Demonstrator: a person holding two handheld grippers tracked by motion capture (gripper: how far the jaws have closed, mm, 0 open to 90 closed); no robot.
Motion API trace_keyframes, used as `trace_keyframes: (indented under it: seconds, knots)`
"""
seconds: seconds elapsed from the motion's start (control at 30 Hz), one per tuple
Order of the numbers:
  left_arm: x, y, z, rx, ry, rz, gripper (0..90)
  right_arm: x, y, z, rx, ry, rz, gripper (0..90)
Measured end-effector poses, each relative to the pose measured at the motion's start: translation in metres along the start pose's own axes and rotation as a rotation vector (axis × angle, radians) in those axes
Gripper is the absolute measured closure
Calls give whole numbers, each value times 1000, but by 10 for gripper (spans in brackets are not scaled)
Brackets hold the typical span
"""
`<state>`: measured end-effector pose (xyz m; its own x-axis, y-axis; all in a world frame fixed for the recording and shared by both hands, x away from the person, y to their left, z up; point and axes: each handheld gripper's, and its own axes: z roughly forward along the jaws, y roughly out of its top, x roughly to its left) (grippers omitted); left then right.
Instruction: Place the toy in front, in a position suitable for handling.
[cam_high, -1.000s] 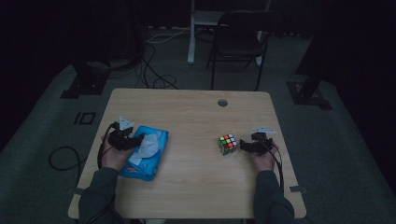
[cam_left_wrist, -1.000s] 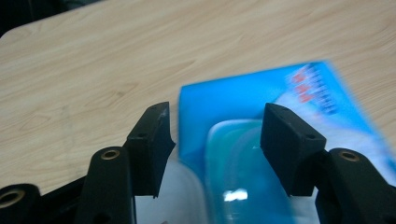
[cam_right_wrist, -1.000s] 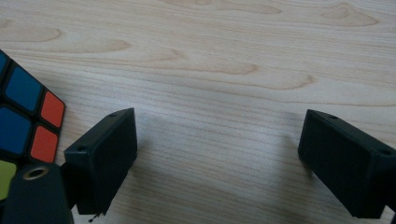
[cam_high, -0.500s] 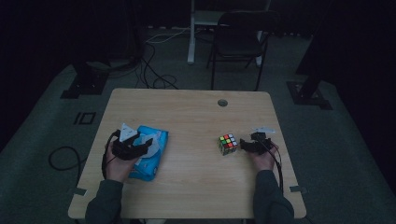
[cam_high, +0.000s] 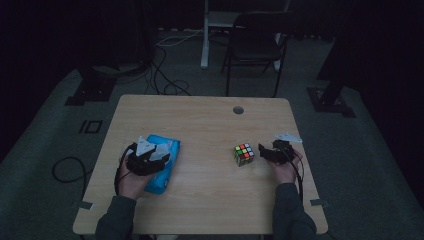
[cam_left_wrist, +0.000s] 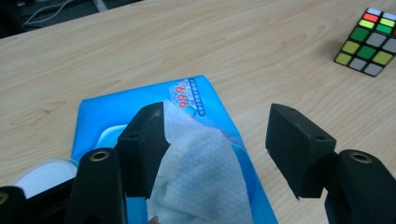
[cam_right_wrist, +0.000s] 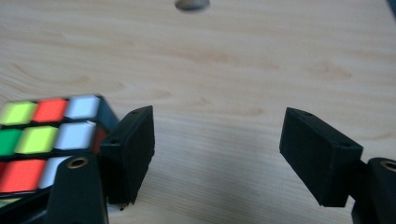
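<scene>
A light wooden table with a round cable hole near its far edge carries 2 things. A blue wipes pack lies at its left; a colour cube sits right of centre.

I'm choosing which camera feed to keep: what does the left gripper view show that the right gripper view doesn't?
Left gripper view alone: the blue wipes pack with a white wipe sticking out between the left claw's open jaws.

Right gripper view alone: the round hole in the table and the right claw, open, empty, beside the cube.

Both: the puzzle cube and the wooden table.
</scene>
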<state>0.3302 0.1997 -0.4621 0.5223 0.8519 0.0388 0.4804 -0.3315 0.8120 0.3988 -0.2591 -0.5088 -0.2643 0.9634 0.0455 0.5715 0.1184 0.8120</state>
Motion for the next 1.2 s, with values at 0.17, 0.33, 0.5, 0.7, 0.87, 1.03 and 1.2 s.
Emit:
trace_keyframes:
  seconds: [0.17, 0.33, 0.5, 0.7, 0.87, 1.03, 1.2]
  knots:
    - [-3, -2, -1, 2, -8, 3, 389, 9, 6, -13, -33, 42, 11, 212]
    - [-3, -5, -2, 10, -2, 6, 388, 24, 11, -18, -34, 100, -17, 197]
    - [-2, -5, -3, 6, 3, 2, 387, 47, 11, -13, -11, 139, -84, 178]
    - [0, -4, -6, -3, 12, -2, 386, 64, 6, -1, 33, 157, -134, 148]
    - [1, -4, -8, -9, 20, -7, 385, 70, -1, 12, 75, 152, -155, 140]
    - [5, -4, -10, -11, 28, -15, 384, 73, -5, 20, 108, 146, -169, 168]
    - [9, -5, -13, -15, 34, -25, 384, 74, -8, 22, 116, 158, -175, 233]
